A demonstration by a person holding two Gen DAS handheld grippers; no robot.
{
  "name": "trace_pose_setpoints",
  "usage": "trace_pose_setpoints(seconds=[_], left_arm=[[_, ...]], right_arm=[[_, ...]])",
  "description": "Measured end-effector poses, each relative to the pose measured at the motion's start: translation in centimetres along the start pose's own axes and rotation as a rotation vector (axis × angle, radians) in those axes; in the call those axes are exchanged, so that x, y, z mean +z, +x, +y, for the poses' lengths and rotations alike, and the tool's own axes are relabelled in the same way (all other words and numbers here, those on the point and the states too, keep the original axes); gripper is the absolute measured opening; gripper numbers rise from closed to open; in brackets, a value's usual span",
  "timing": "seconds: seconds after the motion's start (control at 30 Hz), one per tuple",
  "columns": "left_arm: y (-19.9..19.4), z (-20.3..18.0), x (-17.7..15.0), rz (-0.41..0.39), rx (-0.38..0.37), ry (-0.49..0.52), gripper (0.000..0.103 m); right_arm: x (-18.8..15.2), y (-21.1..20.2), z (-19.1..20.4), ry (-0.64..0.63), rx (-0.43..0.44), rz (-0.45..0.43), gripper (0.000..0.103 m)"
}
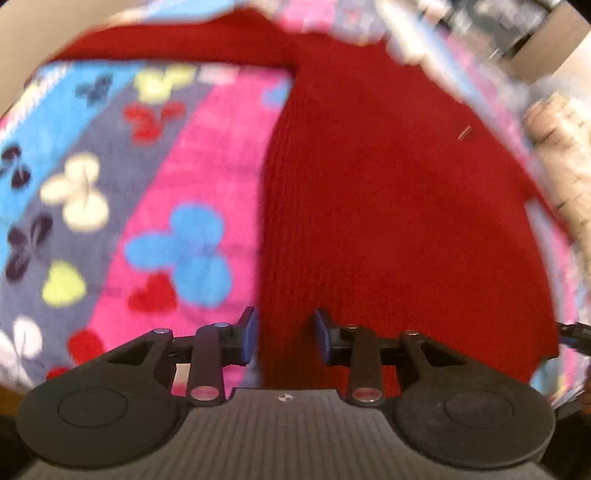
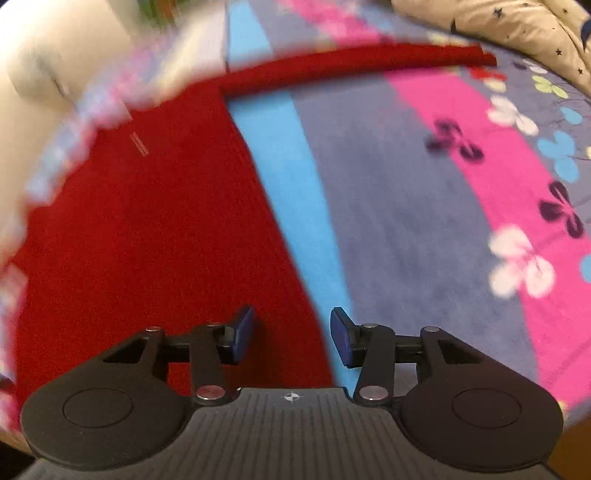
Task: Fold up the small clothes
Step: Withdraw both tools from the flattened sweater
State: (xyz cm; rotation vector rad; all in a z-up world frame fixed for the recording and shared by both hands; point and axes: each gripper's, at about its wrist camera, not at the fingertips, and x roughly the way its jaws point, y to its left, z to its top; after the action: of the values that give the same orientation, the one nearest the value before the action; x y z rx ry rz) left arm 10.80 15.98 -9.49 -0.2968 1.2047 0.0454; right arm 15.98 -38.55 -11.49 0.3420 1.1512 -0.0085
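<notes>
A red knitted garment (image 1: 388,192) lies flat on a fleece blanket (image 1: 207,177) striped pink, blue and grey with butterflies. My left gripper (image 1: 285,336) hangs open just above the garment's left edge, and nothing sits between its blue pads (image 1: 248,334). In the right wrist view the red garment (image 2: 147,229) fills the left half, and one long sleeve (image 2: 351,70) stretches toward the upper right. My right gripper (image 2: 291,336) is open over the garment's right edge, where red meets the blanket (image 2: 406,206). Its pads hold nothing.
A beige cloth with small dark stars (image 2: 517,26) is bunched at the blanket's far right corner. More beige fabric (image 1: 561,155) shows at the right of the left wrist view. The picture edges are blurred.
</notes>
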Motion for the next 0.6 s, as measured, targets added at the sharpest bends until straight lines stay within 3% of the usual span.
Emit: trace_pose_setpoints(seconds=[0.07, 0.2, 0.27, 0.37, 0.5, 0.6], left_arm=[[0.4, -0.7, 0.0, 0.001, 0.042, 0.019, 0.05], [-0.6, -1.5, 0.0, -0.088, 0.057, 0.061, 0.053], [0.0, -1.7, 0.0, -0.059, 0.055, 0.071, 0.056], [1.3, -1.1, 0.0, -0.015, 0.061, 0.035, 0.061], [0.3, -1.2, 0.0, -0.097, 0.094, 0.034, 0.065], [0.4, -1.7, 0.3, -0.105, 0.104, 0.044, 0.066]], right_arm=[[-0.3, 0.4, 0.2, -0.014, -0.017, 0.011, 0.052], [0.0, -0.9, 0.5, -0.021, 0.015, -0.046, 0.052], [0.0, -1.1, 0.8, -0.053, 0.018, -0.051, 0.051], [-0.5, -0.6, 1.6, -0.109, -0.057, -0.036, 0.051], [-0.1, -2.8, 2.1, -0.107, -0.015, -0.149, 0.052], [0.0, -4.1, 2.5, -0.1, 0.034, -0.21, 0.052]])
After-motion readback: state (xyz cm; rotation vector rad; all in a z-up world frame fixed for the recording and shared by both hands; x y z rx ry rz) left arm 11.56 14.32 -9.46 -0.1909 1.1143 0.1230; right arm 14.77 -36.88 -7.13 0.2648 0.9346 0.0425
